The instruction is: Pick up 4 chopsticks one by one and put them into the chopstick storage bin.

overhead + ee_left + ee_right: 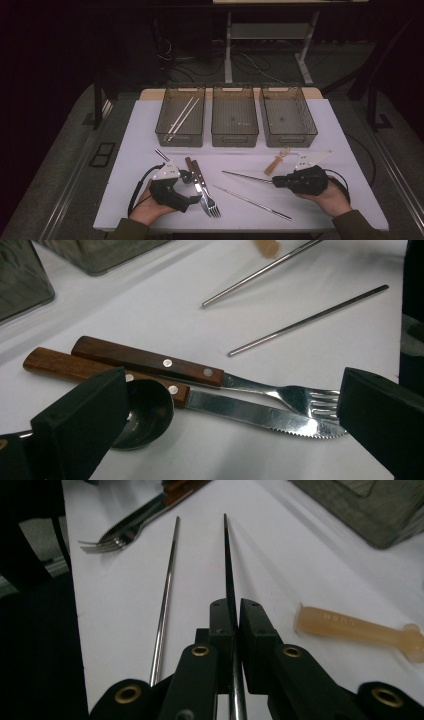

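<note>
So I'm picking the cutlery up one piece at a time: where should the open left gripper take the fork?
By the wooden handle of the fork, from above, jaws across its width. It lies flat, tight against the knife, whose blade crosses the tines.

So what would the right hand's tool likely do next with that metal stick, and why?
Probably lift it and carry it toward the left bin. The right gripper has its fingers shut on one metal chopstick, whose far end seems to lie low over the table. That bin already holds two pale chopsticks, so it looks like where sticks go.
</note>
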`<state>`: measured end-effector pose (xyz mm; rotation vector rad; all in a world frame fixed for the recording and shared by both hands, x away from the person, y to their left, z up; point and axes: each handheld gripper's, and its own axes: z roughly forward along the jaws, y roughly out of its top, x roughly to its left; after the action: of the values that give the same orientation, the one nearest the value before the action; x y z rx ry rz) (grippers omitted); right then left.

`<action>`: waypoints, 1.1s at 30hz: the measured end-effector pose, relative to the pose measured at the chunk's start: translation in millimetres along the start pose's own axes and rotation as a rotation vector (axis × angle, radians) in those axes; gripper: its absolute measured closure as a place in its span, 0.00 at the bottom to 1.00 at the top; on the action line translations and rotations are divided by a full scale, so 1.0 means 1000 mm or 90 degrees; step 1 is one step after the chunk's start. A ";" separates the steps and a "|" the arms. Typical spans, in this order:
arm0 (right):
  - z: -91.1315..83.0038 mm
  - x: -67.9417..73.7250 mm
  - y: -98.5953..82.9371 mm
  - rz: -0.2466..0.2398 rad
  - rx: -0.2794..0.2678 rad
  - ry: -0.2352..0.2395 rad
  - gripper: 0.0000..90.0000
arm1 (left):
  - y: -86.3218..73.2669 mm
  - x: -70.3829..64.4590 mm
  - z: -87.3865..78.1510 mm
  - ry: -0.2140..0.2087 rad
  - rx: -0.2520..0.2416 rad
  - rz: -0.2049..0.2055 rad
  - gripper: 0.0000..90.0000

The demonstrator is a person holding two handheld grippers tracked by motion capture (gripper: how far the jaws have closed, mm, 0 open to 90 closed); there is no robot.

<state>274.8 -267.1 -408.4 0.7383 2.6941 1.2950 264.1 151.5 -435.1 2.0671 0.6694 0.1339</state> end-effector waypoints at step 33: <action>-0.003 -0.017 0.049 0.027 -0.100 -0.023 0.94 | -0.005 0.009 0.001 0.008 0.013 0.046 0.00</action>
<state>308.9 -250.4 -372.1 0.7958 2.5260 1.4676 270.3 157.5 -441.6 2.1121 0.6061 0.1819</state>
